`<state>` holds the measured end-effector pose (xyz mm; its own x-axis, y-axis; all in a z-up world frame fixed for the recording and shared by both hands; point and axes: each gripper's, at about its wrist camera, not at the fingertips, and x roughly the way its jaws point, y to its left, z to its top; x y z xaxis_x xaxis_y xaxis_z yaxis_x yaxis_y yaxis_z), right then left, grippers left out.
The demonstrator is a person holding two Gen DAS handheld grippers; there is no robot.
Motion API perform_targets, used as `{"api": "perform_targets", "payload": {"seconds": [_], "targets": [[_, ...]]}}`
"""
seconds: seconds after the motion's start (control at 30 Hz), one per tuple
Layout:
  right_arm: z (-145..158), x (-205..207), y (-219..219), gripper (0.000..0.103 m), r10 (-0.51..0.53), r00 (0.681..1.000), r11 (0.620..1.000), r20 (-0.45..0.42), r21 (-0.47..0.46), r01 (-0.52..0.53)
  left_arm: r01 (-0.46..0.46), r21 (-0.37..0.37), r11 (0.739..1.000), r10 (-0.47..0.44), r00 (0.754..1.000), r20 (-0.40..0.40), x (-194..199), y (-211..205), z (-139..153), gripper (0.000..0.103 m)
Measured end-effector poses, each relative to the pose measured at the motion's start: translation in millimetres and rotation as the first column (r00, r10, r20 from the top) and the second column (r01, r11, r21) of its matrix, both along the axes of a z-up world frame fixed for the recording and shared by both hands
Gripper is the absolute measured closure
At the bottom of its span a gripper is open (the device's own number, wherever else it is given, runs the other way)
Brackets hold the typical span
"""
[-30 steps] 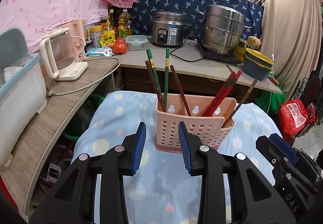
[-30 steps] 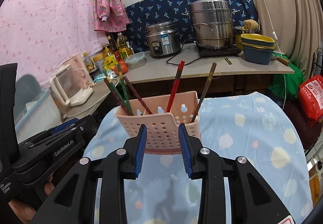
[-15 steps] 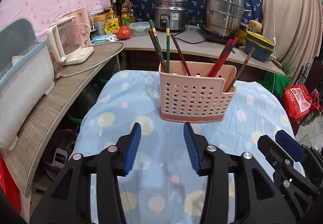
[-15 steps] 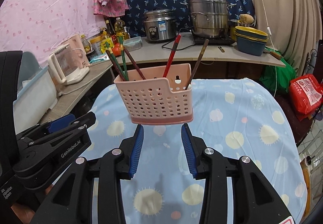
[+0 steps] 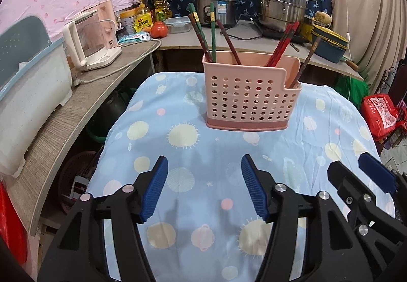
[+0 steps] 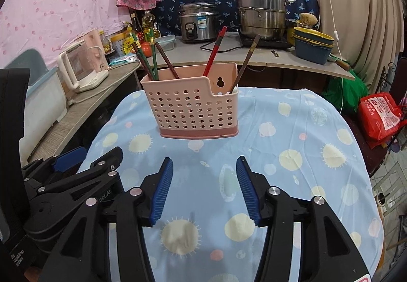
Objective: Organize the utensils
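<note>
1. Pink perforated plastic is the anchor in the left wrist view: the utensil holder (image 5: 250,95) stands upright on the blue patterned tablecloth (image 5: 193,154), and it sits farther from the camera than a second ago, when it stood right at the fingertips. The left gripper (image 5: 203,188) has drawn back toward the near side of the holder; its jaws are opening, spread wide with only cloth between them. Green chopsticks (image 5: 212,32) and dark brown ones lean in the holder's left end, red chopsticks (image 5: 282,44) toward its right.

2. Pink again in the right wrist view: the same holder (image 6: 193,109) stands free, and the right gripper (image 6: 203,186) has likewise backed off from it. Its jaws are opening too, nothing between them. The single stick (image 6: 248,60) in the holder's low right compartment looks brown, though its tip is too worn to be sure.

3. Both grippers empty and retreating, with no loose utensil visible on the cloth around the holder, suggests the sorting is finished or nearly so.
</note>
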<state>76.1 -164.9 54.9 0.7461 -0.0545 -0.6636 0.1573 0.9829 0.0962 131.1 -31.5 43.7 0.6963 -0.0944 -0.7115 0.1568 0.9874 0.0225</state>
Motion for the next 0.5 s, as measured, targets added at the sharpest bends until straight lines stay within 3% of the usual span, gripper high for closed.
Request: {"api": "perform_targets", "payload": {"seconds": [0.3,0.5], "targets": [[-2.4,-3.4,-4.4,0.028,-0.029,1.0,0.999,0.007,-0.032,0.029,-0.049,0.034,0.998,0.049,0.999,0.014,-0.3,8.8,-3.5,0.013],[-5.0,-4.5,-7.5,0.019,-0.04,0.999,0.999,0.007,-0.024,0.04,-0.056,0.051,0.997,0.056,0.998,0.012,0.3,11.1,-5.8,0.009]]}}
